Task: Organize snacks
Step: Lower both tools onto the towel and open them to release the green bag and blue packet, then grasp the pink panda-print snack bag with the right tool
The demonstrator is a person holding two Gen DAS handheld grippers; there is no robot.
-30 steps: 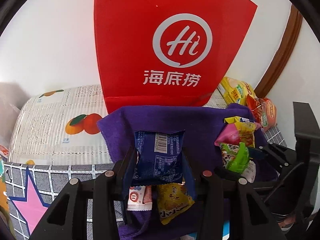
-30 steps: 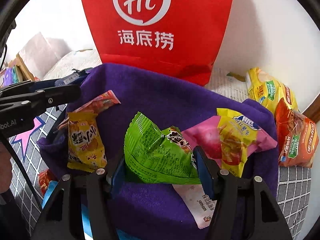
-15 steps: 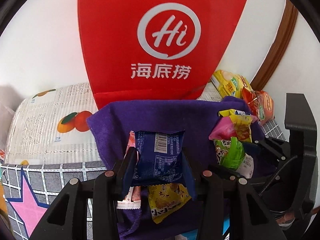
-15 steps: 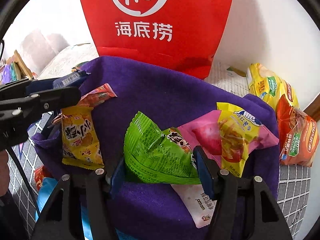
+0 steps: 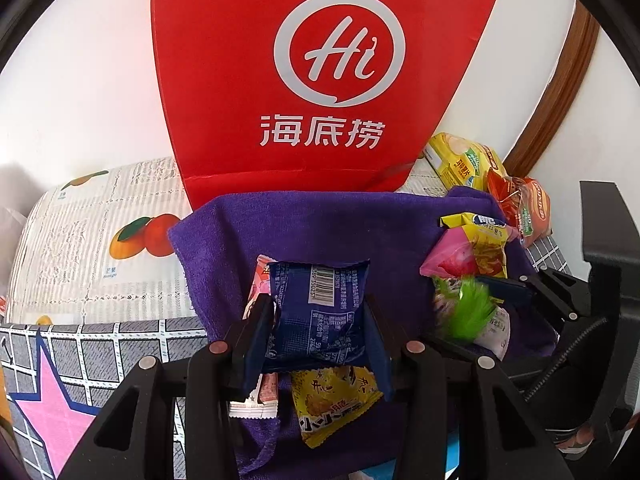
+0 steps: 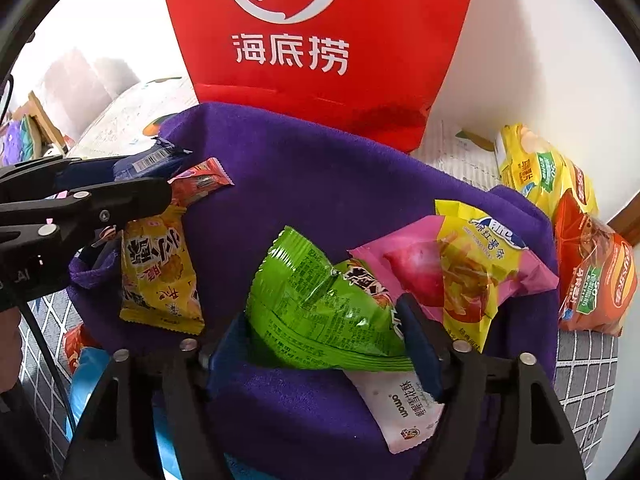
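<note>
Left gripper (image 5: 318, 320): fingers closed against both sides of a dark blue snack packet (image 5: 318, 312), barcode face toward the camera, packet held upright above the purple cloth (image 5: 320, 224). Under it on the cloth lie a yellow snack packet (image 5: 332, 404) and a pink-and-white packet (image 5: 256, 396), the latter partly hidden by the left finger.

Right gripper (image 6: 324, 336): fingers pressed on a crumpled green snack packet (image 6: 320, 316), which sits over the near part of the cloth (image 6: 320, 184). A white packet (image 6: 404, 408) lies beneath it, partly covered. Just to the right, touching the green one, is a pink-and-yellow packet (image 6: 464, 264).

In the right wrist view the left gripper (image 6: 132, 184) enters from the left edge with the blue packet (image 6: 152, 160); an orange-red packet (image 6: 200, 182) and the yellow packet (image 6: 160, 276) lie beside it on the cloth.

A red bag (image 5: 320, 72) with a white "Hi" logo stands upright behind the cloth, against the white wall. Off the cloth at right: 1 yellow bag (image 6: 536, 168) and 1 orange bag (image 6: 596, 280), touching each other. The surface (image 5: 100, 340) carries a grey grid covering with a pink star, and a fruit-print sheet (image 5: 100, 240) behind it.
</note>
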